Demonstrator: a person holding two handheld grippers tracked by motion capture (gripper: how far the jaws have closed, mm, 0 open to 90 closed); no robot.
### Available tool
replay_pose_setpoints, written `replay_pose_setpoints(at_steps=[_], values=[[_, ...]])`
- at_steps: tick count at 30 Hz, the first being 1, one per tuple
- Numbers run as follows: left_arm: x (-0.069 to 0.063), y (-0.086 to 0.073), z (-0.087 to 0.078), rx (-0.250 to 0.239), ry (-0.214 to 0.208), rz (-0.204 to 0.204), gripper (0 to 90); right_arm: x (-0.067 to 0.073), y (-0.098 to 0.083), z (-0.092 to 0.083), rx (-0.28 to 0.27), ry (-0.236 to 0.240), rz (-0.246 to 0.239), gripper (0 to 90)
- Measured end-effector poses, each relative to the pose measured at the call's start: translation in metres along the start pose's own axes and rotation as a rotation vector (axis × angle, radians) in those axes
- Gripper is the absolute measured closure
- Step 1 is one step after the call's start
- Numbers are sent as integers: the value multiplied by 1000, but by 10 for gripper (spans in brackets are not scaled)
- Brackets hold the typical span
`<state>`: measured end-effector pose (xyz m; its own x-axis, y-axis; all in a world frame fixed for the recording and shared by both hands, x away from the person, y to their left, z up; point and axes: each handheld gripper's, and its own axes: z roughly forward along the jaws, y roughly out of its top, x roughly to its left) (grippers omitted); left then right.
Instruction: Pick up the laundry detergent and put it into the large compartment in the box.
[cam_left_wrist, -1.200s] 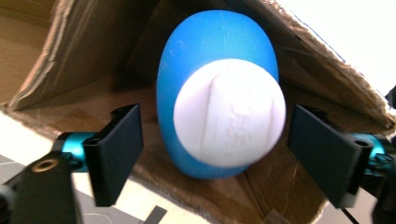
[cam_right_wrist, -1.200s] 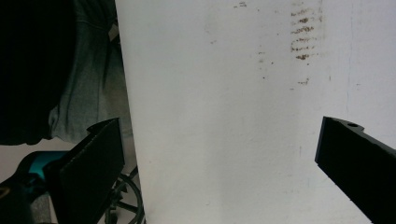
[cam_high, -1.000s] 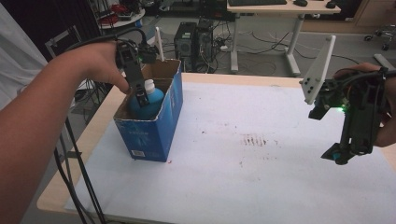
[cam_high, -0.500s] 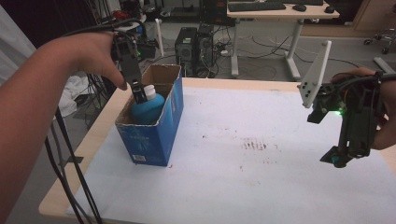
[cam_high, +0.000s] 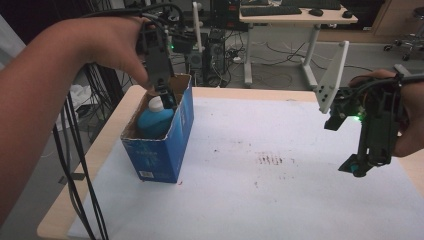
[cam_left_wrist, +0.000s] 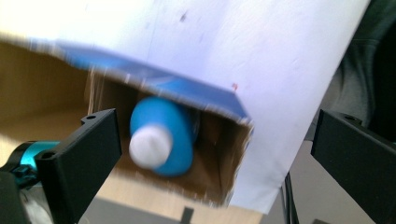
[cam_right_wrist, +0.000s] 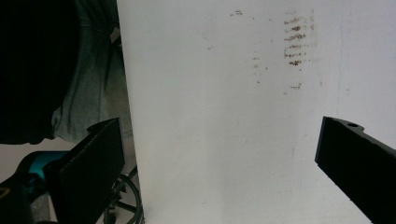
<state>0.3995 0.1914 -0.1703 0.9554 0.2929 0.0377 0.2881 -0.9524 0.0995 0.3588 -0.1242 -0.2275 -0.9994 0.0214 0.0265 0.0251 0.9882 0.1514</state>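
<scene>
Releasing: left gripper (cam_high: 162, 90) has just been opening its jaws and has lifted clear since a second ago, nothing between them.
Bottle: blue bottle (cam_left_wrist: 161, 137) stands inside the blue box (cam_high: 170, 150), so placing looks done.
Right gripper (cam_high: 357, 167): jaws apart, empty, above the table (cam_high: 280, 200).
Hidden: bottle's lower body, behind box walls; left gripper view blurred.

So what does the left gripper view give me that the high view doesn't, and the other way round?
Left gripper view alone: it looks straight down into the box, with the left claw open, its jaws wide apart either side of the bottle and clear of it; they have just been opening.

High view alone: the right claw hanging above the white table at the right, the brown smudges on it, and desks and cables behind.

Both: the blue bottle with its white cap standing in the blue box, at the table's left edge.
</scene>
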Motion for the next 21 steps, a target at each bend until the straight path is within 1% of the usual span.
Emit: replay_pose_setpoints(at_steps=[1, 2, 3, 4, 6, 8, 10, 12, 15, 19, 21], values=[[-3, 6, 1, -4, -4, 31, 17, 0, 1, 0, -1, 3, -2, 8], [-5, 11, 3, -4, -12, 51, 17, 0, 2, 1, 3, 0, -3, 8], [-5, 11, 3, -4, -12, 51, 17, 0, 2, 1, 3, 0, -3, 8], [-9, 19, 8, 15, -8, 76, 17, 0, 2, 1, 5, 3, -3, 8], [-10, 27, 14, 33, -6, 97, 17, -2, 3, 3, 8, 9, -8, 8], [-13, 35, 20, 27, -11, 113, 17, -3, 4, 4, 17, 13, -2, 8], [-15, 40, 26, 27, -28, 136, 17, -4, 5, 6, 17, 22, -4, 8], [-17, 46, 32, 27, -30, 148, 17, -5, 7, 7, 21, 27, -8, 8], [-18, 53, 42, 18, -45, 166, 17, -6, 10, 9, 24, 34, -15, 8], [-19, 61, 54, 31, -55, 178, 17, -8, 12, 12, 37, 36, -22, 8], [-19, 65, 59, 31, -70, 185, 17, -10, 13, 13, 36, 37, -29, 8]])
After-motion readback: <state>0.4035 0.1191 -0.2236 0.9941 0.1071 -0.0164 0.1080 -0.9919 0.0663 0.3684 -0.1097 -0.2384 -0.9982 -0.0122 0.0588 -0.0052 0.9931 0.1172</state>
